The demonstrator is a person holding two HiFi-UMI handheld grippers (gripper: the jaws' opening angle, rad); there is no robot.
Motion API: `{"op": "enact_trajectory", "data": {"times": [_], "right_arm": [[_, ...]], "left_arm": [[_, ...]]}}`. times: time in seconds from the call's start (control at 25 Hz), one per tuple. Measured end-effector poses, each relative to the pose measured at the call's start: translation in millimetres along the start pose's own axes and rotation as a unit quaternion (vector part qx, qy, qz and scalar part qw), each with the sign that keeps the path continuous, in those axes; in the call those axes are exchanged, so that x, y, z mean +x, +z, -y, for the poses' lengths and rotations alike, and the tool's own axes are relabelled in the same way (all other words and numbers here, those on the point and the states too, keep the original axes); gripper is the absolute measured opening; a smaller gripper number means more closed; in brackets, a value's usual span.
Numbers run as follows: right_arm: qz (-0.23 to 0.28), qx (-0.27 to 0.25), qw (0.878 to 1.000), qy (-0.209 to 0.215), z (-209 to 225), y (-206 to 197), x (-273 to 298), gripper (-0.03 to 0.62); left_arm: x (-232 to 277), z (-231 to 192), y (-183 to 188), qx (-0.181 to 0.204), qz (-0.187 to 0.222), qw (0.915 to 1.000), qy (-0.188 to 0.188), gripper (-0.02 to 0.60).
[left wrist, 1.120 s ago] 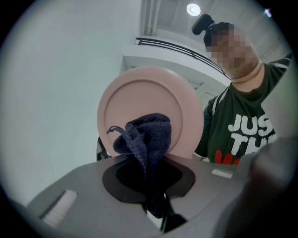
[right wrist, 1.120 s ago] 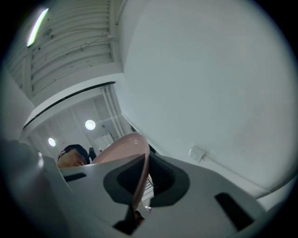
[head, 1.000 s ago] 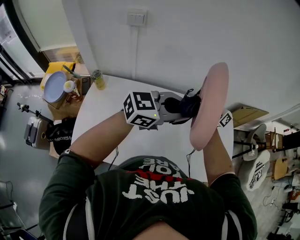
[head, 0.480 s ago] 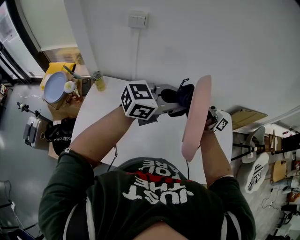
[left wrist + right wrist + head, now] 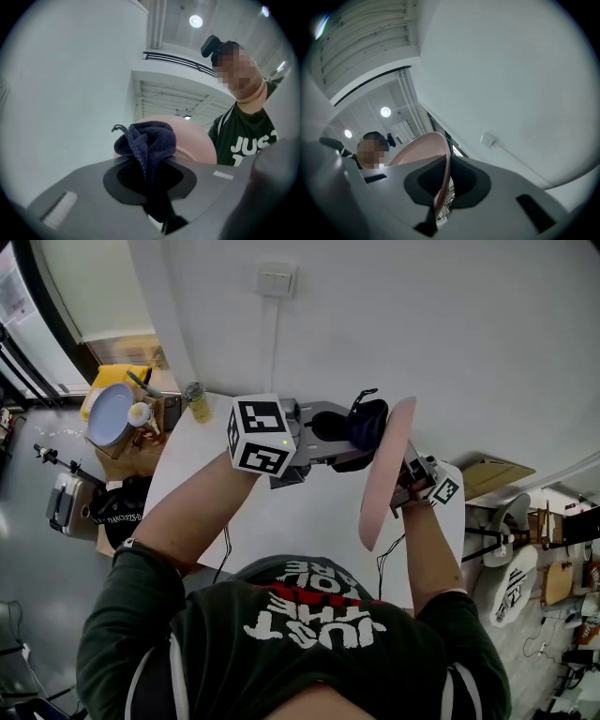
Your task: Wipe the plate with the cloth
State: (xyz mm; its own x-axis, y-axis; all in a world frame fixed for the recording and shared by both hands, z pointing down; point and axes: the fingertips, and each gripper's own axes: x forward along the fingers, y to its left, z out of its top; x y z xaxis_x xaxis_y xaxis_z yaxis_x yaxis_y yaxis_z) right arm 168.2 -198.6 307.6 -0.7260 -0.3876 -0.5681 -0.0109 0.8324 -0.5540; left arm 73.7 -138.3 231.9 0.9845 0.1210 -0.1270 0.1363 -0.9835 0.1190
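Observation:
In the head view a pink plate (image 5: 384, 474) stands on edge above the white table (image 5: 300, 521). My right gripper (image 5: 411, 480) is shut on its rim from the right side. My left gripper (image 5: 349, 435) is shut on a bunched dark blue cloth (image 5: 367, 422), which touches the plate's left face near its top. The left gripper view shows the cloth (image 5: 147, 139) sticking out between the jaws of that gripper (image 5: 151, 180), with the plate (image 5: 193, 146) right behind it. In the right gripper view the plate's rim (image 5: 423, 149) runs through the closed jaws of the gripper (image 5: 444, 182).
A yellow jar (image 5: 196, 399) stands at the table's far left corner. Beyond it lie a round pale tub (image 5: 110, 414) and clutter on a side stand. A cable (image 5: 380, 557) runs over the table's near edge. A white wall with a switch (image 5: 274, 279) is close behind.
The plate has come down and to the left and now stands more edge-on. My left gripper has risen with the cloth, which has slid towards the plate's upper part.

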Motion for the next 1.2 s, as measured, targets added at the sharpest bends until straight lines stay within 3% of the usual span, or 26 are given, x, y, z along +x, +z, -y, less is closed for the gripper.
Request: {"op": "enact_trajectory", "data": {"times": [0.64, 0.96, 1.2], "right_arm": [[0.06, -0.044, 0.996, -0.058, 22.2, 38.4, -15.8, 0.015], [0.078, -0.034, 0.996, -0.029, 10.7, 41.2, 8.9, 0.015], [0.062, 0.007, 0.998, 0.01, -4.0, 16.4, 32.8, 0.017]], "left_arm": [[-6.5, 29.8, -19.7, 0.034, -0.035, 0.9971, -0.058, 0.06], [9.7, 29.2, -50.5, 0.018, -0.062, 0.996, -0.062, 0.061], [25.2, 21.2, -65.1, 0.011, -0.078, 0.9954, -0.054, 0.061]]}}
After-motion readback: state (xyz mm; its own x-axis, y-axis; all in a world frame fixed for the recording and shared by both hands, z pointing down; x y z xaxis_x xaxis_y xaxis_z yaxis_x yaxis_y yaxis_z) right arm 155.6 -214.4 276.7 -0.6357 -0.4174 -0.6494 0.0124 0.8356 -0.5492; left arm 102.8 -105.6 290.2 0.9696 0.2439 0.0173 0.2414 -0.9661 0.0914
